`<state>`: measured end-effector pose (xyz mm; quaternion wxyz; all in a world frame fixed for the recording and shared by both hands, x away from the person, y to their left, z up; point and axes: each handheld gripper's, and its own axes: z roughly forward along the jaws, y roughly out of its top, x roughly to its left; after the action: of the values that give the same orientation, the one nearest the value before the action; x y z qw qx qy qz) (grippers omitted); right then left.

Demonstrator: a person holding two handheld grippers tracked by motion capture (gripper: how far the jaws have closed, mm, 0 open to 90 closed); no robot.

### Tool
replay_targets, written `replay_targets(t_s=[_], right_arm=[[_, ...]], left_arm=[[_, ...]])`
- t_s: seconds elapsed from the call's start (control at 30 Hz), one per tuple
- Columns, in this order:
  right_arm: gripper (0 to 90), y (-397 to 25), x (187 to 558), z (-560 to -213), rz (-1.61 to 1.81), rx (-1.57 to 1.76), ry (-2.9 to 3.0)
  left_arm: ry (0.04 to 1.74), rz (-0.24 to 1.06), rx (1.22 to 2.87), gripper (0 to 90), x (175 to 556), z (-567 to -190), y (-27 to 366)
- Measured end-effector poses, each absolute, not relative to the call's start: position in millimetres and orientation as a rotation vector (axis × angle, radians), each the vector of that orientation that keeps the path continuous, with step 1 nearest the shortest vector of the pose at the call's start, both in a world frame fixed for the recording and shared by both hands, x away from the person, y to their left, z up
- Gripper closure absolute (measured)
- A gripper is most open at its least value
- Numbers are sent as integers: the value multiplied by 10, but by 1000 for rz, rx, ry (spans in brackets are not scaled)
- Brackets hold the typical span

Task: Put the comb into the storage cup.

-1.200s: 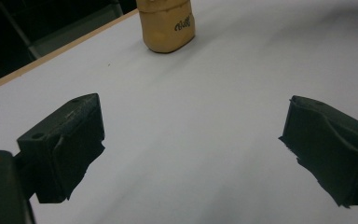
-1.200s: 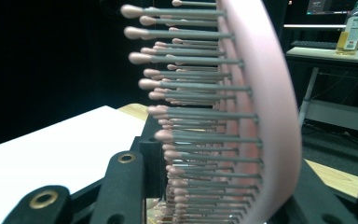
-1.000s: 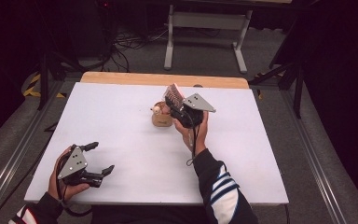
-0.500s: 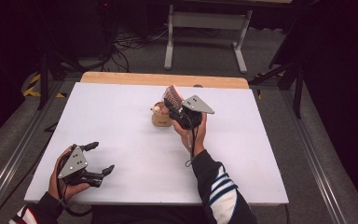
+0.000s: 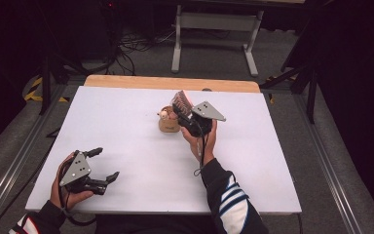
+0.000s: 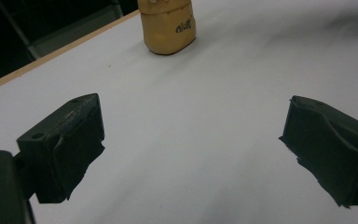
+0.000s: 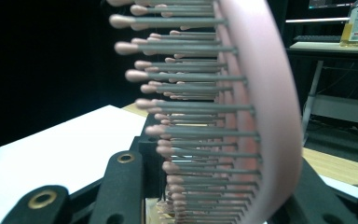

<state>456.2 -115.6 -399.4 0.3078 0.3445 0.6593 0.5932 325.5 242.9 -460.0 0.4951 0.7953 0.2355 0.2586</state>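
A pink hairbrush with grey, pink-tipped bristles is held up above the table's middle, and my right gripper is shut on its lower part. Just left of it a tan wooden holder stands on the white table; the same holder shows far ahead in the left gripper view. My left gripper rests near the front left corner, jaws wide open with nothing between its pads.
A bare wooden strip runs along the table's far edge. Behind it stands a grey metal frame among floor cables. A bottle sits on a distant desk in the right gripper view.
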Motion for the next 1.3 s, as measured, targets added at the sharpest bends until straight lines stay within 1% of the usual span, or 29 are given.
replay_targets(t_s=[0.77,0.87,1.13,1.3], right_arm=[[602,-1270,4452,-4089,1577,965,1754],[617,-1284,4446,-4106,1578,967,1764],[612,-1303,4421,-4113,1554,954,1781],[588,-1308,4436,-4102,1521,928,1793]], left_arm=[[585,611,1929,65,3290,-4619,2422],[579,615,1944,66,3280,-4619,2414],[584,622,1936,66,3271,-4618,2417],[578,625,1946,65,3282,-4624,2402]])
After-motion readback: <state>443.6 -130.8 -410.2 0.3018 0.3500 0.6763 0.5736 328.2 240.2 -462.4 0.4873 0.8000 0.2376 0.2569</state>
